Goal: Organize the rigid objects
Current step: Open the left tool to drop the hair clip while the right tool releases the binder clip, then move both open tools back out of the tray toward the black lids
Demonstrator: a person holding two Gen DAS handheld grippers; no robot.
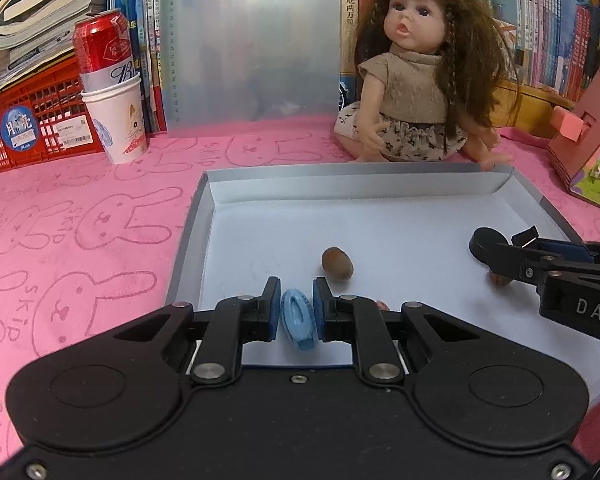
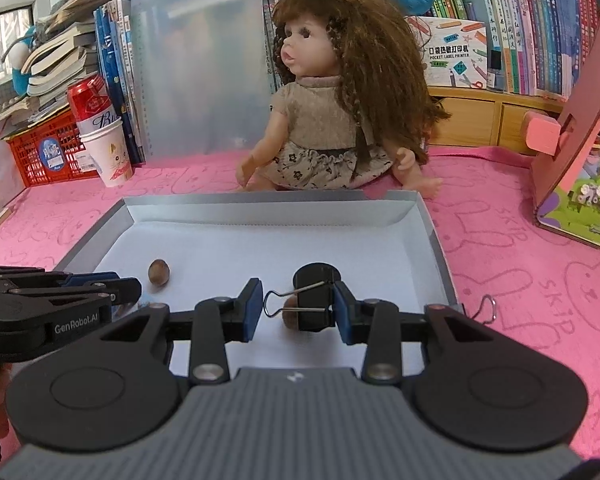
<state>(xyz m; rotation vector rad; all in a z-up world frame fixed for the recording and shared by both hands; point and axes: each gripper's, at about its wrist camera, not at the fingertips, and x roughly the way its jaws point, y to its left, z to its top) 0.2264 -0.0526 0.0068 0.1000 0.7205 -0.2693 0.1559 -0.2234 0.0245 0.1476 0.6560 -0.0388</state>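
A shallow white box lid lies on the pink cloth; it also shows in the right wrist view. My left gripper is shut on a blue oval plastic piece just above the lid's near edge. A brown nut lies in the lid just beyond it, also in the right wrist view. My right gripper is shut on a black binder clip with its wire handles sideways, over a second nut. The right gripper shows at the left wrist view's right edge.
A doll sits behind the lid. A paper cup holding a red can stands back left by a red crate. A pink cardboard house stands right. Another clip's wire handle lies right of the lid.
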